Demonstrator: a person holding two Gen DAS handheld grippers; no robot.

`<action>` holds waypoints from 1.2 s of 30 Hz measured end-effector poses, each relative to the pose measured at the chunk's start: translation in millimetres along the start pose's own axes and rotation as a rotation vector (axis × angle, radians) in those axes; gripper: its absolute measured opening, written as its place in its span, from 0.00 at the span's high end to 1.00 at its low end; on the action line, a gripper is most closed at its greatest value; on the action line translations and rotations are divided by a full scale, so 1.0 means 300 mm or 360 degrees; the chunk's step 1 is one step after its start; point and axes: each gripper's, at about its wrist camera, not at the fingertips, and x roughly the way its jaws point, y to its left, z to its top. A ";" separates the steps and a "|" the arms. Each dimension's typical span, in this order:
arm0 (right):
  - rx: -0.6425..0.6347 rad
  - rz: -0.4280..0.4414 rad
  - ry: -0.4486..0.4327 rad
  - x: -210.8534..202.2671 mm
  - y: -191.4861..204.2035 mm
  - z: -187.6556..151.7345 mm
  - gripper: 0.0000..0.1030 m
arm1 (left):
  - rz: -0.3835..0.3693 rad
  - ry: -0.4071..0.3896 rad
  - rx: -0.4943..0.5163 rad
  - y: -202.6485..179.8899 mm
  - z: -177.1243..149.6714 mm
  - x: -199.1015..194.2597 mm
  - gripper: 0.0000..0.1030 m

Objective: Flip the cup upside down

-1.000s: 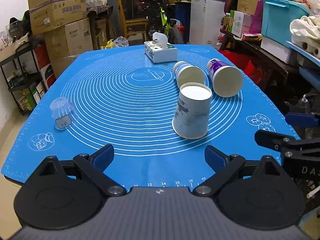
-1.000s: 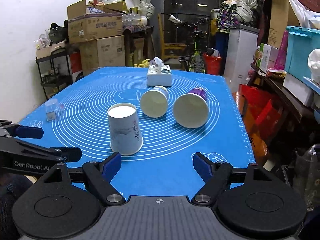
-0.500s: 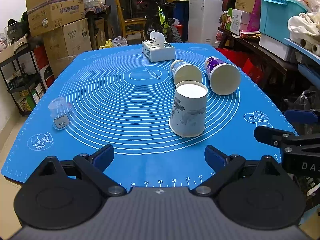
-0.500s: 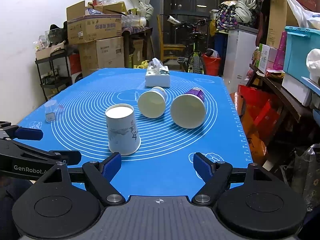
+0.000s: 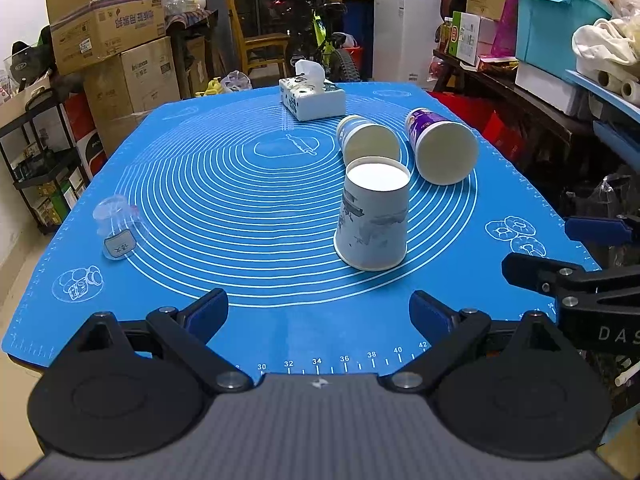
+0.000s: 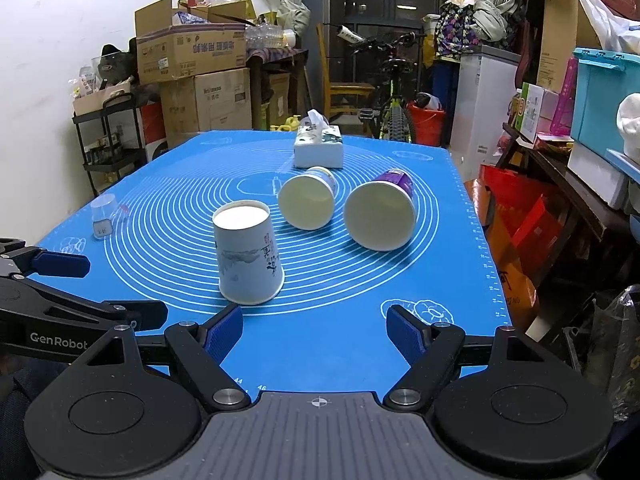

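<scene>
A white paper cup with grey print (image 5: 372, 220) stands upside down on the blue mat (image 5: 224, 200), base up; it also shows in the right wrist view (image 6: 248, 256). Behind it two paper cups lie on their sides, mouths toward me: a white-blue one (image 5: 370, 144) (image 6: 307, 202) and a purple one (image 5: 444, 148) (image 6: 380, 214). My left gripper (image 5: 318, 312) is open and empty, just short of the upturned cup. My right gripper (image 6: 316, 330) is open and empty at the mat's near edge, right of that cup.
A tissue box (image 5: 312, 94) stands at the far middle of the mat. A small clear plastic cup (image 5: 116, 224) lies at the left. Cardboard boxes (image 6: 192, 56), a bicycle (image 6: 392, 92) and shelves with bins (image 5: 560, 28) surround the table.
Both grippers have drifted slightly, with the cups a little nearer the middle of each view. The cups have not moved. Both grippers stay open.
</scene>
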 end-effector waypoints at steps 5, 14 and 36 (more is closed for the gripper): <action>0.0002 -0.0003 0.0004 0.000 0.002 -0.004 0.20 | -0.0005 0.0006 0.0002 -0.003 -0.003 0.004 0.06; 0.0004 -0.0003 0.0006 0.001 0.003 0.000 0.21 | -0.0005 0.0010 0.0003 -0.005 -0.007 0.008 0.06; 0.0011 0.0005 0.0019 0.007 0.002 -0.003 0.20 | -0.0003 0.0011 0.0005 -0.004 -0.005 0.008 0.06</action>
